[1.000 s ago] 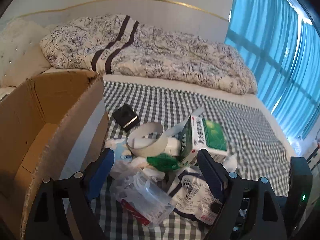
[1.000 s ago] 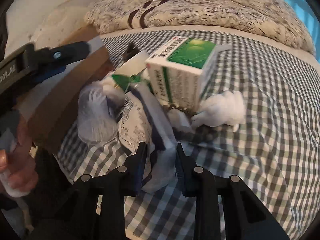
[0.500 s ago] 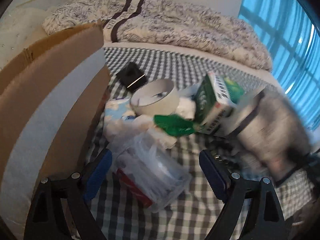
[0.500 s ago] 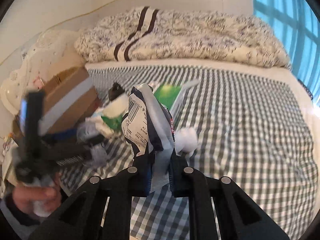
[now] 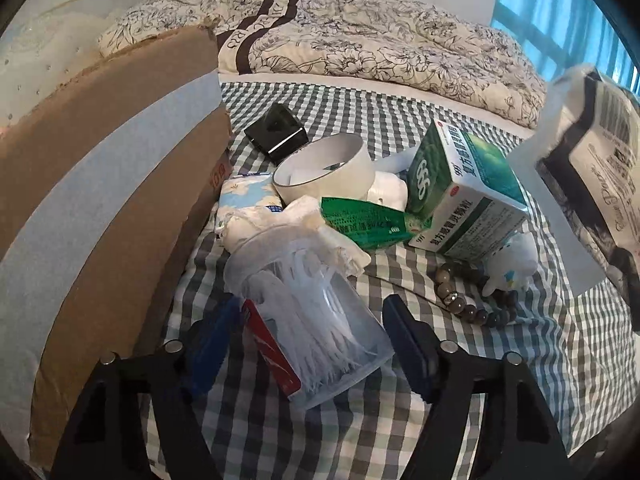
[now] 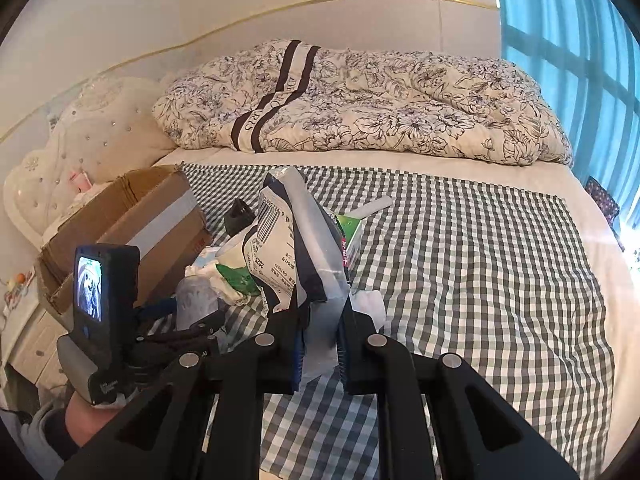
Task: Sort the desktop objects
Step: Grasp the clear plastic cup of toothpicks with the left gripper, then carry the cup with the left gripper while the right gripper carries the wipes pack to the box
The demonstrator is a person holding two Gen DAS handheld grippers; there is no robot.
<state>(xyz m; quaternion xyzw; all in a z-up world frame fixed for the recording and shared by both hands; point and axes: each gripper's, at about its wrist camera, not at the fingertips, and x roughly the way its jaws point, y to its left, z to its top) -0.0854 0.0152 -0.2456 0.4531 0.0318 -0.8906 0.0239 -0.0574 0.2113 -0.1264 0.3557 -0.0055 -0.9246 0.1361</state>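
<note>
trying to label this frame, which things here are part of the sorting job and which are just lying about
Job: snack pouch in the right gripper; clear floss-pick tub between the open left gripper fingers; medicine box; tape roll; bead bracelet; cardboard box.

Lying about: floral quilt; blue curtains.

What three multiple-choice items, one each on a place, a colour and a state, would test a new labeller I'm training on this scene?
1. The cardboard box lies where, in the left wrist view?
A left of the pile
B right of the pile
C on the quilt

2. The medicine carton is mainly:
A red
B green and white
C yellow

3. The right hand-held gripper is:
A open, empty
B shut on the printed pouch
C out of view

Answers: A, it fills the left edge; B, green panels on white; B, the pouch sits clamped between its fingers.
</note>
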